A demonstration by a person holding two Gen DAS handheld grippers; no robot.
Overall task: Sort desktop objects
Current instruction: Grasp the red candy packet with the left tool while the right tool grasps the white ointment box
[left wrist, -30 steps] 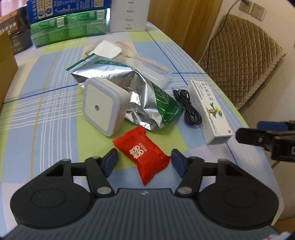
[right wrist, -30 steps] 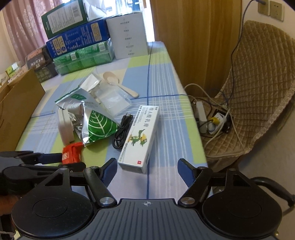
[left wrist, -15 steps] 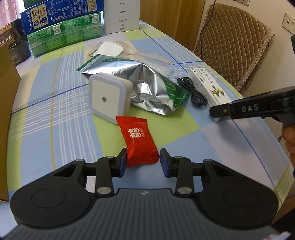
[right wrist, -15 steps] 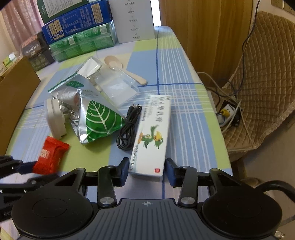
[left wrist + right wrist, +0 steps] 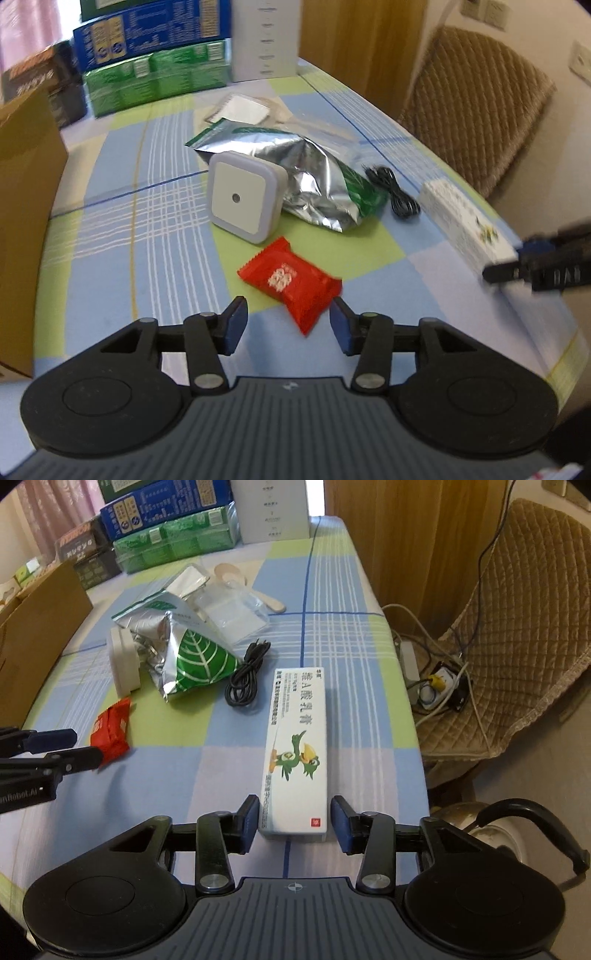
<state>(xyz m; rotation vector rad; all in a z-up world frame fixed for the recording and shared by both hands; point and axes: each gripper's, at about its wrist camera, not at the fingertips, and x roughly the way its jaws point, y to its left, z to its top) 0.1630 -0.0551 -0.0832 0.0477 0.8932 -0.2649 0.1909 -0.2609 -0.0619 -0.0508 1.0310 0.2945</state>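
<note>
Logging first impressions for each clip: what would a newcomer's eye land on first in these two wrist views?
The bright red snack packet on the checked tablecloth, lying just ahead of the left hand-held gripper, whose jaws are opening and not pressing it. Next, the long white box with a green bird near the table's right edge, its near end between the opening jaws of the right hand-held gripper. Behind them sits a crumpled silver foil bag.
</note>
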